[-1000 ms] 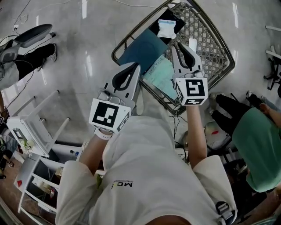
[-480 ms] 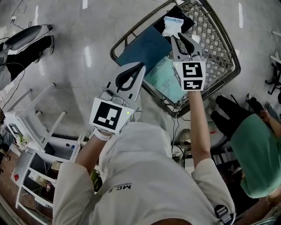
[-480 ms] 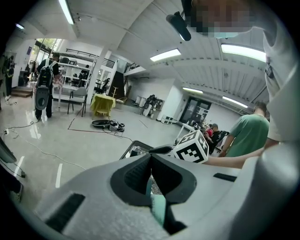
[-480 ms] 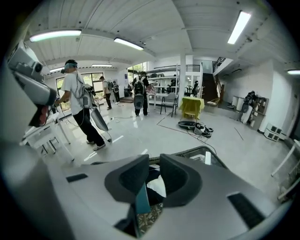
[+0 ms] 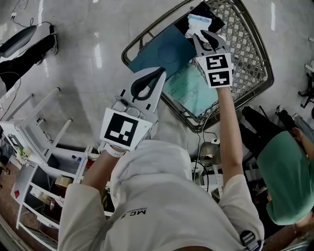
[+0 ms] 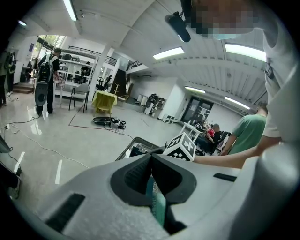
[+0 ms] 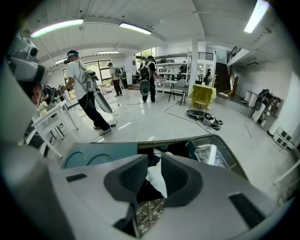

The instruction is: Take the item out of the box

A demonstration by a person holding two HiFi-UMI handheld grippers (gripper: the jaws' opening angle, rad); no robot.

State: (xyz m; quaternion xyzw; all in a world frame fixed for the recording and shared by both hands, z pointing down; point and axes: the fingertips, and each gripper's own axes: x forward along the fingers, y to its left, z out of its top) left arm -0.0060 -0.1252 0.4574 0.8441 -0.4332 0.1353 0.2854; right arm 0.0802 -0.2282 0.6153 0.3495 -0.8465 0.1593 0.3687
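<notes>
While its jaws stand a little apart, having just been opening, the right gripper (image 7: 152, 158) (image 5: 200, 35) points down into the far corner of the wire basket (image 5: 244, 41). A white item (image 7: 157, 180) (image 5: 198, 20) shows in the gap between the jaws; whether either pad touches it cannot be told. Seen along the jaws, this crumpled item is longer than it is wide. Its long axis runs along the gap, and its narrower end points back toward the gripper's body. It lies in a dark box (image 5: 212, 13) set in that far corner of the basket.

Over the basket's near left rim hangs the left gripper (image 6: 151, 155) (image 5: 160, 72), its jaws together at the tips and clamped on nothing. Only a teal sliver shows through the slot behind them.

Inside the basket, a teal lid (image 5: 164, 51) fills the left part. A pale green sheet (image 5: 189, 90) lies just beside it, toward the near rim. The basket stands on the floor (image 5: 73, 59). A person in a green shirt (image 5: 287, 166) is off the basket's right side.
</notes>
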